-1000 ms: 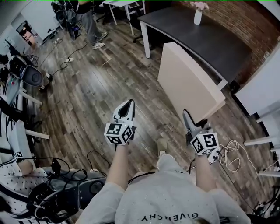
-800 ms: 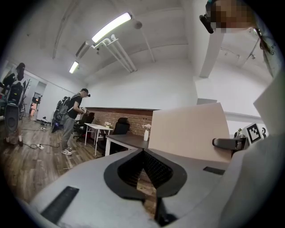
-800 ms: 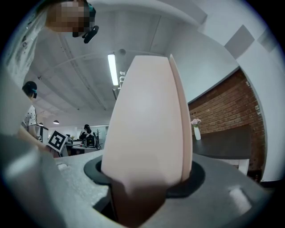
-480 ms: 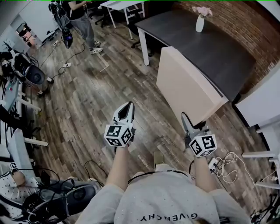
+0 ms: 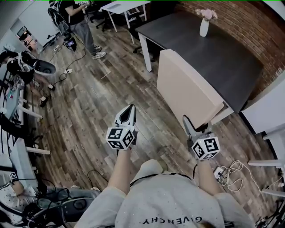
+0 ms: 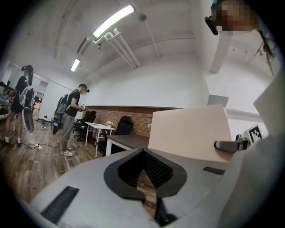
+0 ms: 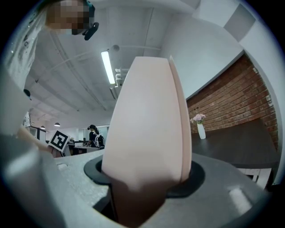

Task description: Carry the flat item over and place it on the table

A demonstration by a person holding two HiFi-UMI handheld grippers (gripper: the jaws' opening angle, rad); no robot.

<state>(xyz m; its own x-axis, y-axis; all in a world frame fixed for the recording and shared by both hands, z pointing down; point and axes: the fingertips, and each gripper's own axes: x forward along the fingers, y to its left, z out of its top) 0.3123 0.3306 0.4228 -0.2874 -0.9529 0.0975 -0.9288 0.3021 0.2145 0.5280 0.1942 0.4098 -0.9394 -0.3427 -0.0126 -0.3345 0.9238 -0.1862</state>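
Nearest me, my two claws are held out over the wood floor [image 5: 98, 98]. The left claw [image 5: 129, 111], close to mid-frame, is clenched, and its own view shows nothing in it. The right claw [image 5: 190, 126], at 4 o'clock, is clamped on the near lower edge of the panel [image 5: 185, 87], whose body fills the gap between the jaws in that claw's view.

The panel is one plain slab, pale beige with a faint pink cast, thick and rectangular, with no marks on its face. It is carried on edge and tilted, rising from the right claw toward 2 o'clock, clear of the floor. Its far side overlaps the near edge of the dark counter [image 5: 222, 49] at 1 o'clock; I cannot tell whether they touch.

A tangle of white cable [image 5: 229, 167] lies on the floor at 4 o'clock, beyond my right arm.

On the counter stands one white vase [image 5: 204, 27] with pink flowers, near the brick wall. Farther out, at 12 o'clock, is one white table [image 5: 122, 6], and at 11 o'clock one person [image 5: 76, 18] stands.
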